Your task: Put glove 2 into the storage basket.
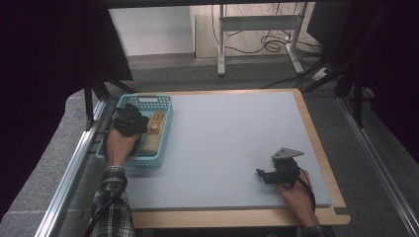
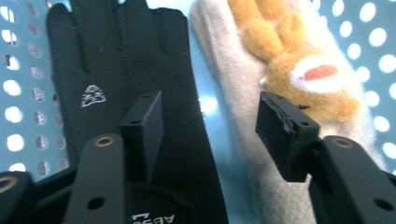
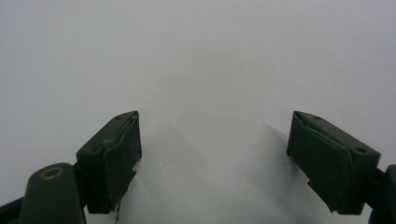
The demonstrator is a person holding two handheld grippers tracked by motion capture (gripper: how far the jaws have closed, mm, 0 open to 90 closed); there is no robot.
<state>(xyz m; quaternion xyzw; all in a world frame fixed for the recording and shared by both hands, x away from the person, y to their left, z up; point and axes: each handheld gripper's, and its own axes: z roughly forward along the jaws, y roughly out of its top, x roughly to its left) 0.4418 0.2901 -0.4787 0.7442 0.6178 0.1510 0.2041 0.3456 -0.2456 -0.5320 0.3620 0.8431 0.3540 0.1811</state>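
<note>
A light blue perforated basket stands at the table's left edge. Inside lie a black glove with a small white logo and, beside it, a beige mitten bearing an orange plush animal. In the high view the mitten lies along the basket's right side. My left gripper hovers over the basket; its jaws stand apart above the gap between the two gloves, gripping nothing. My right gripper rests low on the grey mat near the right front, jaws wide open over bare mat.
The grey mat covers most of a wooden table. Metal rails run along the left side, and another rail runs along the right. Beyond the table's far edge stand a desk frame and loose cables on the floor.
</note>
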